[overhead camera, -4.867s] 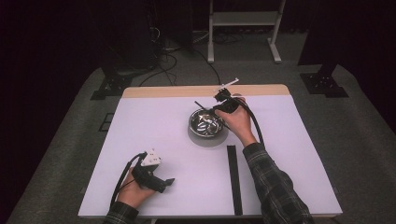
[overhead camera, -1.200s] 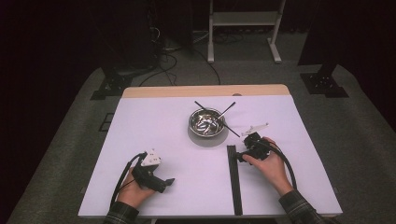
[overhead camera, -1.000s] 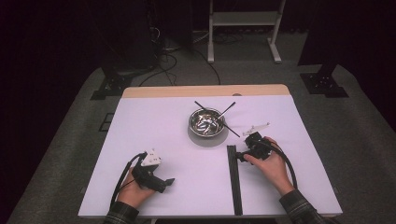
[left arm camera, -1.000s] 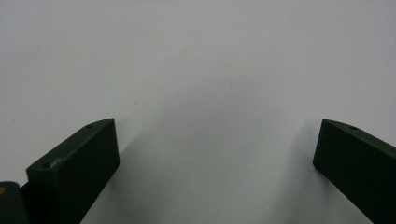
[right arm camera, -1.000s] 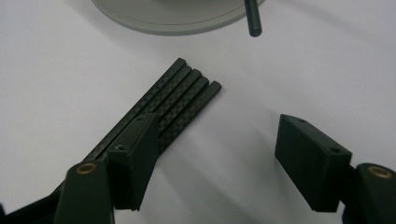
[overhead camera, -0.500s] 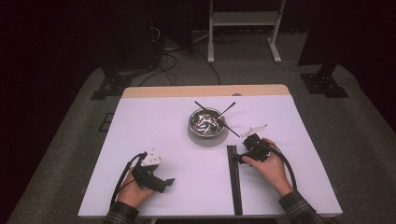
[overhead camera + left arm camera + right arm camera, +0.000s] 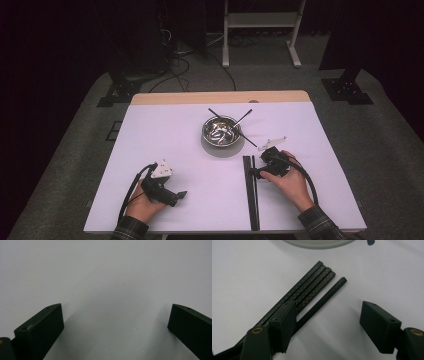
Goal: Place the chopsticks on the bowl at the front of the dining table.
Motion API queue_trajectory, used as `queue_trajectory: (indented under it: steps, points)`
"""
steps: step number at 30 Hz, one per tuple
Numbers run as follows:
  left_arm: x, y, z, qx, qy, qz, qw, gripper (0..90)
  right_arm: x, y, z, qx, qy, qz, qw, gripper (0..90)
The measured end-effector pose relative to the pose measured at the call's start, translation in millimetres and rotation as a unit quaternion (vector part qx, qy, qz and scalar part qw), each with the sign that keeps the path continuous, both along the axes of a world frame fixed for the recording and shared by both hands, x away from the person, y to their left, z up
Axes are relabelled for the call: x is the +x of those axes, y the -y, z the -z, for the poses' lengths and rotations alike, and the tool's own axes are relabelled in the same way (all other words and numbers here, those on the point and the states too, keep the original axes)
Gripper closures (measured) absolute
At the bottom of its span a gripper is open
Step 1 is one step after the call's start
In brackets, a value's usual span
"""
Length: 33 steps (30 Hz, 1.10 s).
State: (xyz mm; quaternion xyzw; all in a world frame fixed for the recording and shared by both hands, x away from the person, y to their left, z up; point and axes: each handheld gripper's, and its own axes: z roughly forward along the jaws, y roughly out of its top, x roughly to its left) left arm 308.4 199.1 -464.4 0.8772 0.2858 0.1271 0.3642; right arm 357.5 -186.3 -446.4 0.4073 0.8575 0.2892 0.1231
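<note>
Right gripper view looks along spread jaws of the right gripper (image 7: 327,327) at a bundle of black sticks (image 7: 312,282) on the white table (image 7: 249,277): four lie packed together and a fifth just apart, none pinched. Left gripper view has the left gripper (image 7: 115,325) released over bare tabletop. High view adds the metal bowl (image 7: 221,131) beyond the sticks' far ends, with two more sticks (image 7: 235,127) crossed over it.

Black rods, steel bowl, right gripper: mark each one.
black rods (image 7: 312,286), right gripper view, on the bundle's upper stretch.
steel bowl (image 7: 205,134), high view, on its left rim.
right gripper (image 7: 327,315), right gripper view, midway between its open jaws.
</note>
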Motion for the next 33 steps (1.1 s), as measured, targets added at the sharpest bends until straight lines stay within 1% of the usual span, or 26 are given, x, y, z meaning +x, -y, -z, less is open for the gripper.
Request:
queue_trajectory:
  steps: [7, 14, 16, 27, 33]
  points:
    - [0.0, 0.0, 0.0, 0.0, 0.0, 0.0, 1.0, 0.0, -8.1, -0.7, 0.3, -0.002, 0.002, -0.001, 1.0, 27.7]
    - [0.0, 0.0, 0.0, 0.0, 0.0, 0.0, 1.0, 0.0, -17.1, -0.3, 0.5, -0.001, 0.002, -0.008, 1.0, 27.7]
    - [0.0, 0.0, 0.0, 0.0, 0.0, 0.0, 1.0, 0.0, -21.9, -0.3, 0.4, 0.0, -0.001, -0.011, 0.9999, 27.4]
    - [0.0, 0.0, 0.0, 0.0, 0.0, 0.0, 1.0, 0.0, -37.3, -0.2, 0.1, 0.003, -0.004, -0.022, 0.9997, 27.3]
    - [0.0, 0.0, 0.0, 0.0, 0.0, 0.0, 1.0, 0.0, -43.0, -0.1, 0.2, 0.005, -0.005, -0.025, 0.9997, 27.3]
